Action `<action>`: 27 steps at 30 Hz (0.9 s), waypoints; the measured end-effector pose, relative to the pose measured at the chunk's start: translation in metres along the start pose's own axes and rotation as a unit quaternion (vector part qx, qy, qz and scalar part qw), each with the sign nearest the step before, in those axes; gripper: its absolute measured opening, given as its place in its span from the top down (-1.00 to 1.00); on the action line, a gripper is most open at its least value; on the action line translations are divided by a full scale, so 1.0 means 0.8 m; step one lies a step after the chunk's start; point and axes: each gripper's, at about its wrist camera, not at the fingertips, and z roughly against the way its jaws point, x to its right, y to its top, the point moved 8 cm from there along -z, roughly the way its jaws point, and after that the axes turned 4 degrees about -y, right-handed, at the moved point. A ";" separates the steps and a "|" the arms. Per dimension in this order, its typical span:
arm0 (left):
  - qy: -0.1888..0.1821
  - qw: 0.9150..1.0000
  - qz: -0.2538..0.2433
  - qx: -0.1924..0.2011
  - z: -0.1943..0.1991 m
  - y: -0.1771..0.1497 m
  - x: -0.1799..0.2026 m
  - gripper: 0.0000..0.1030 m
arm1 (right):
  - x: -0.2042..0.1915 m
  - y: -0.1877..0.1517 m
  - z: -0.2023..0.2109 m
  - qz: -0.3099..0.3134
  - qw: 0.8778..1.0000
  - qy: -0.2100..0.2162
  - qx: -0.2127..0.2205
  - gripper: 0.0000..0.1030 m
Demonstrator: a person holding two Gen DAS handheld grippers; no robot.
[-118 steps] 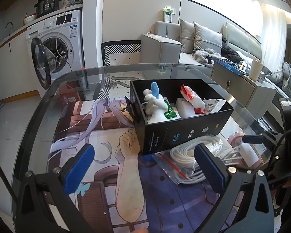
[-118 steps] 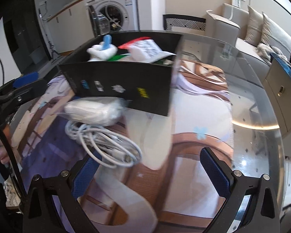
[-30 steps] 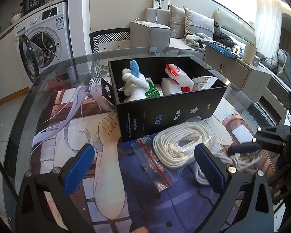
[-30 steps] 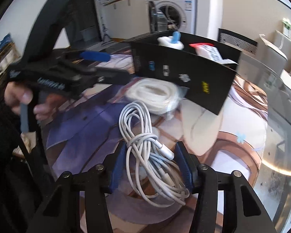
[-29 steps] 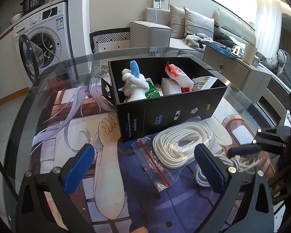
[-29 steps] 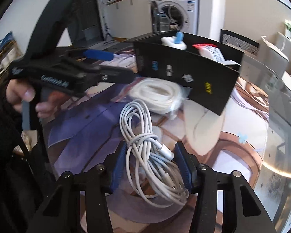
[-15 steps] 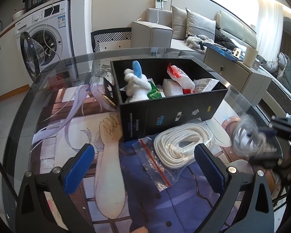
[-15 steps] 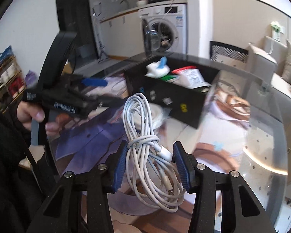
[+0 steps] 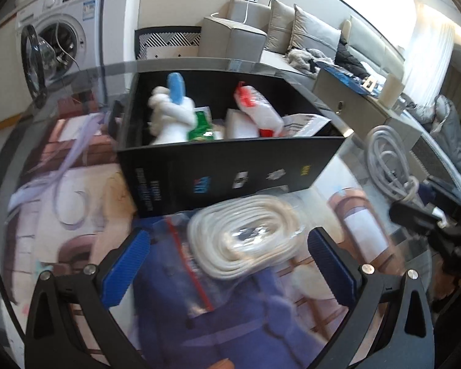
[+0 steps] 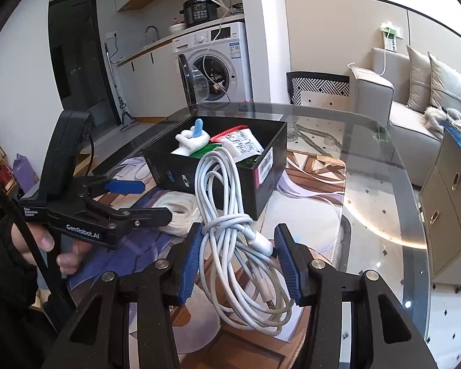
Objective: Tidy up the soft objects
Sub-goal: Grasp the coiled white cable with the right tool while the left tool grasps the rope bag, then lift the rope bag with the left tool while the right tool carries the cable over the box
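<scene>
Occupying a living room beside a white front-loading washing machine (image 10: 213,64). Resting on a round glass-topped table (image 10: 368,166): open black cardboard box (image 9: 227,166), bagged white rope coil (image 9: 246,233). Gripping a bundled white charging cable (image 10: 233,233), raised, in right gripper (image 10: 239,258). Spreading left gripper (image 9: 227,264), unloaded, over the coil. Risking loose loops snagging the box rim.

Only stuff I can actually read is on my left gripper (image 10: 138,198): "GenRobot.AI" along its side and a tiny "Data Acquisition System" near the handle. The black box (image 10: 218,184) has logos and a barcode sticker, too blurry though.
</scene>
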 end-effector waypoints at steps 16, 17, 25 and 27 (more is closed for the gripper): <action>0.077 0.996 0.000 -0.040 -0.046 -0.003 0.011 -0.98 | 0.005 -0.006 0.000 -0.011 1.000 0.000 -0.002 0.08; 0.077 0.996 -0.002 -0.040 -0.047 -0.004 0.012 -0.98 | 0.005 -0.006 0.000 -0.011 1.000 0.000 -0.003 0.08; 0.071 0.996 -0.036 -0.030 -0.028 -0.010 0.014 -0.20 | -0.002 -0.002 -0.001 -0.005 1.000 0.002 0.000 0.08; 0.059 0.998 -0.027 -0.027 -0.019 -0.011 0.009 -0.15 | -0.005 -0.001 -0.001 -0.005 1.000 0.004 0.002 0.08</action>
